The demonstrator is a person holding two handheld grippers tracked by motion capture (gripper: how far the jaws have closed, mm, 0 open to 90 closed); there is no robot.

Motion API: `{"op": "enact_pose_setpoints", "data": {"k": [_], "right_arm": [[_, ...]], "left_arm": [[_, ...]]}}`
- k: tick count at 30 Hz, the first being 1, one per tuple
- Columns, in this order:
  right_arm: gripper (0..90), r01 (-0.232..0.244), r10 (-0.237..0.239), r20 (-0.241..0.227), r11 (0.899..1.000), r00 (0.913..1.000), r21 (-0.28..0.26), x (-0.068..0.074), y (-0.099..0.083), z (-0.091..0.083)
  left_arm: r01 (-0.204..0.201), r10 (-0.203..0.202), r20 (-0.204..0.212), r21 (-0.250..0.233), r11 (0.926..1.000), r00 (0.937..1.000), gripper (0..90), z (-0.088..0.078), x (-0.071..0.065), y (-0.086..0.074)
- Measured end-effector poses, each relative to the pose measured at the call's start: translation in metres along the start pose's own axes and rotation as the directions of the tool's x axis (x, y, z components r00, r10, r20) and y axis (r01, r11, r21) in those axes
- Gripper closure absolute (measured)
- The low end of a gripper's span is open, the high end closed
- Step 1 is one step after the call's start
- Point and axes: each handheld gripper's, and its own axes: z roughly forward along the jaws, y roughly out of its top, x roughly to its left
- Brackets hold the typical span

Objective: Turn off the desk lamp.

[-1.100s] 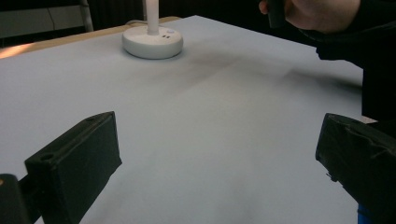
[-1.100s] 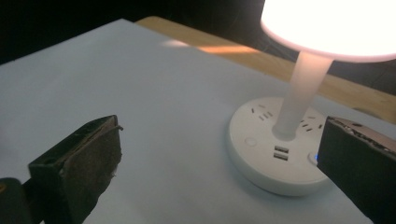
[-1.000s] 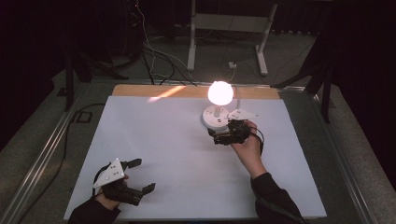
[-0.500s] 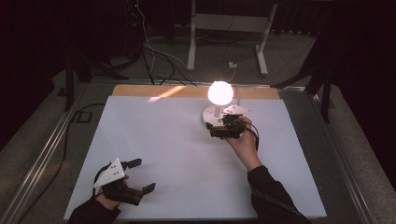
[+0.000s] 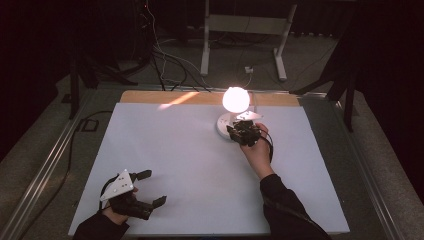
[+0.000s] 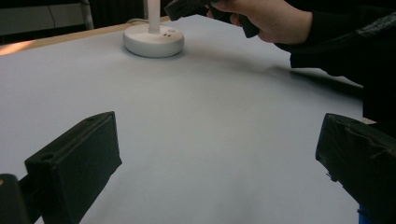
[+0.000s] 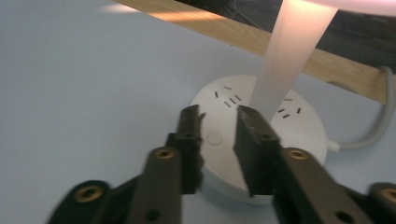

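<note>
Item: table lamp (image 5: 235, 100), lit, globe glowing, standing on a round white base (image 7: 261, 126) near the far edge of the worktop (image 5: 200, 160), right of centre; a grey cable (image 7: 369, 135) leaves the base toward the wooden strip along that edge. Base top carries socket slots and a small round button (image 7: 214, 137). Right tool (image 7: 217, 126): poised over the near rim of the base, tips straddling the button, jaws just drawn in to a narrow gap with nothing pinched between them; whether the tips rest on the base cannot be told. The high view places this tool (image 5: 243, 132) against the base's near side, the hand behind it. Left tool (image 5: 145, 187): resting at the near left corner of the worktop, jaws spread wide, holding nothing; its own view looks across bare white surface toward the base (image 6: 153, 41). Status: approach to the button appears complete; judged remaining, the press itself, since the lamp burns as yet.
</note>
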Motion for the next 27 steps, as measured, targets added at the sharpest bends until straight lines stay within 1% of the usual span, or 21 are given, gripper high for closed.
{"op": "enact_pose_setpoints", "data": {"k": [2, 6, 8, 12, 15, 17, 18, 24, 27], "right_arm": [[84.4, -0.001, 0.001, -0.008, 1.000, 1.0000, 0.013, 0.000, 0.000, 0.003], [87.7, 0.012, -0.012, 0.002, 0.999, 0.9999, 0.043, 0.001, 0.000, 0.010], [88.6, 0.018, -0.018, 0.005, 0.999, 0.9998, 0.045, 0.002, 0.000, 0.013], [89.6, 0.007, -0.007, 0.009, 0.999, 0.9999, 0.049, 0.003, 0.000, 0.020], [89.6, 0.015, -0.017, 0.023, 0.998, 0.9996, 0.057, 0.003, -0.001, 0.025], [89.7, 0.009, -0.011, 0.034, 0.999, 0.9994, 0.054, 0.003, -0.002, 0.027], [89.7, 0.004, -0.005, 0.030, 0.999, 0.9995, 0.050, 0.002, -0.001, 0.028], [89.7, -0.008, 0.006, 0.039, 0.998, 0.9992, 0.063, 0.002, 0.000, 0.035], [89.7, -0.005, 0.002, 0.044, 0.997, 0.9990, 0.071, 0.002, -0.001, 0.038]], "left_arm": [[0.001, -0.001, 0.001, -0.003, 1.0000, 1.0000, 0.5, 0.000, 0.000, 0.000], [0.003, -0.003, 0.000, -0.003, 1.0000, 1.0000, 0.5, 0.000, 0.000, 0.000], [0.004, -0.004, 0.001, -0.006, 1.0000, 1.0000, 0.5, 0.000, 0.000, 0.000], [0.003, -0.003, -0.001, -0.002, 1.0000, 1.0000, 0.5, 0.000, 0.000, 0.000], [0.005, -0.005, 0.000, -0.006, 1.0000, 1.0000, 0.5, 0.000, 0.000, 0.000], [0.004, -0.004, 0.000, -0.005, 1.0000, 1.0000, 0.5, 0.000, 0.000, 0.000], [0.003, -0.003, 0.000, -0.005, 1.0000, 1.0000, 0.5, 0.000, 0.000, 0.000], [0.003, -0.003, 0.001, -0.004, 1.0000, 1.0000, 0.5, 0.000, 0.000, 0.000], [0.002, -0.002, 0.002, -0.005, 1.0000, 1.0000, 0.5, -0.001, 0.000, 0.000]]}}
